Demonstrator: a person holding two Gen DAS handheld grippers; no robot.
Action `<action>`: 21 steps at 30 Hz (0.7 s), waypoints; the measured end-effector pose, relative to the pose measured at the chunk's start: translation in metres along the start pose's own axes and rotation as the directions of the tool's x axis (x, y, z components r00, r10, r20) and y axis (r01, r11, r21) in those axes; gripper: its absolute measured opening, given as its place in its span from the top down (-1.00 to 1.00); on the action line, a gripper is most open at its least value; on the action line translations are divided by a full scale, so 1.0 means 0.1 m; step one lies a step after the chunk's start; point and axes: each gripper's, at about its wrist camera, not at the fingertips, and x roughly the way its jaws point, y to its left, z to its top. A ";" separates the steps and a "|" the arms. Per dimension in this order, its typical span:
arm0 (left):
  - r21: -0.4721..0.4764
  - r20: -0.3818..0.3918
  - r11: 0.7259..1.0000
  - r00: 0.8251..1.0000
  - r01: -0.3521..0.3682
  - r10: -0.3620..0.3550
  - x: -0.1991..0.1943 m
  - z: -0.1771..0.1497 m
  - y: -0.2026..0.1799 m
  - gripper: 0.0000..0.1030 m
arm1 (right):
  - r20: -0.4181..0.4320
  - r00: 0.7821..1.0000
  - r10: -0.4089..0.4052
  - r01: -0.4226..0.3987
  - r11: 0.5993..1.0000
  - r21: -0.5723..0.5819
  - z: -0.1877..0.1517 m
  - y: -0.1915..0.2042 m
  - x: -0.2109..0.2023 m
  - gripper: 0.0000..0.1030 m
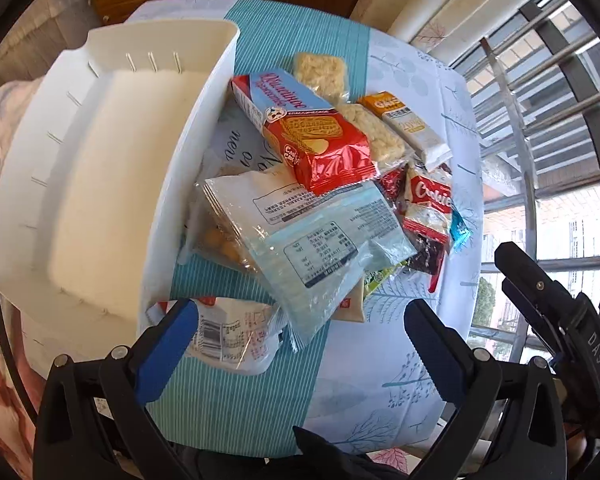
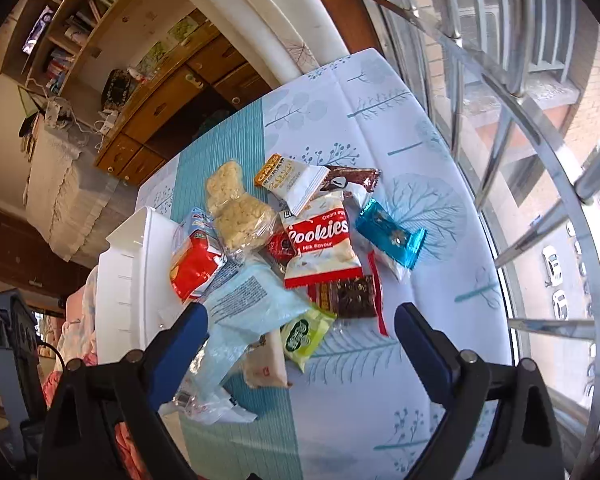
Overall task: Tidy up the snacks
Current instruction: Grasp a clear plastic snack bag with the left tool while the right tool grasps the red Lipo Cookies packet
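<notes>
Blue-padded black jaws of the left gripper (image 1: 300,320) stand spread wide, nothing between the pads, poised over a crinkled white foil pouch (image 1: 232,336) and a glossy pale-blue plastic bag (image 1: 300,232) printed with small label text. Right gripper (image 2: 300,324) likewise parted and empty — its jaws frame a lime-green sachet (image 2: 304,334) and a dark brown wrapper (image 2: 350,294).

Snacks lie heaped on a smooth tablecloth (image 2: 380,120) with tree prints and a ribbed teal stripe. Noted in the heap: a shiny red-and-blue biscuit pack (image 1: 304,128), two clear-wrapped grainy rice cakes (image 2: 236,208), a white-and-red pillow pack reading "Cookies" (image 2: 320,240), a metallic teal wrapper (image 2: 392,236) and an orange-and-white bar (image 2: 288,178).

One rigid white plastic bin (image 1: 100,184) — rounded corners, slotted walls, nothing inside — sits just beside the heap, its wall touching the biscuit pack.
</notes>
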 end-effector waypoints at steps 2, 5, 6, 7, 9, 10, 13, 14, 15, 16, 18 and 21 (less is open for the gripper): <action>-0.019 -0.019 1.000 1.000 0.002 -0.002 0.08 0.06 -0.01 -0.99 | -0.006 1.000 -0.003 0.003 1.000 -0.026 0.05 -0.01 0.09 -0.82; -0.047 -0.056 0.999 0.998 0.010 -0.013 0.23 0.15 -0.01 -0.99 | -0.014 1.000 -0.020 0.019 0.998 -0.063 0.11 -0.02 0.25 -0.76; -0.062 -0.070 0.998 0.997 0.015 -0.019 0.28 0.17 0.00 -0.99 | -0.016 1.000 -0.026 0.025 0.997 -0.076 0.13 -0.03 0.30 -0.74; -0.080 -0.084 0.997 0.996 0.021 -0.028 0.34 0.20 0.01 -0.99 | -0.016 0.999 -0.032 0.031 0.995 -0.090 0.14 -0.03 0.35 -0.71; -0.118 -0.104 0.992 0.994 0.031 -0.043 0.41 0.22 0.05 -0.99 | -0.017 0.999 -0.046 0.043 0.992 -0.122 0.18 -0.02 0.44 -0.68; -0.139 -0.113 0.990 0.992 0.036 -0.052 0.46 0.24 0.06 -0.99 | -0.016 0.999 -0.049 0.046 0.990 -0.136 0.18 -0.01 0.48 -0.67; -0.180 -0.132 0.982 0.988 0.049 -0.074 0.56 0.28 0.09 -0.99 | -0.025 0.998 -0.054 0.049 0.983 -0.176 0.21 -0.01 0.62 -0.63; -0.193 -0.137 0.980 0.987 0.056 -0.083 0.60 0.29 0.10 -0.99 | -0.030 0.998 -0.050 0.043 0.982 -0.183 0.22 -0.01 0.66 -0.62; -0.206 -0.140 0.976 0.985 0.066 -0.096 0.63 0.30 0.12 -0.99 | -0.034 0.998 -0.052 0.045 0.981 -0.190 0.23 -0.01 0.71 -0.59; -0.217 -0.143 0.973 0.984 0.073 -0.106 0.67 0.31 0.13 -0.99 | -0.039 0.997 -0.059 0.051 0.979 -0.195 0.23 -0.01 0.76 -0.55; -0.249 -0.154 0.965 0.979 0.088 -0.129 0.75 0.35 0.16 -0.99 | -0.046 0.997 -0.064 0.054 0.978 -0.204 0.25 0.00 0.84 -0.49; -0.301 -0.174 0.947 0.970 0.111 -0.169 0.89 0.38 0.21 -0.99 | -0.057 0.995 -0.080 0.066 0.975 -0.211 0.26 0.00 0.95 -0.43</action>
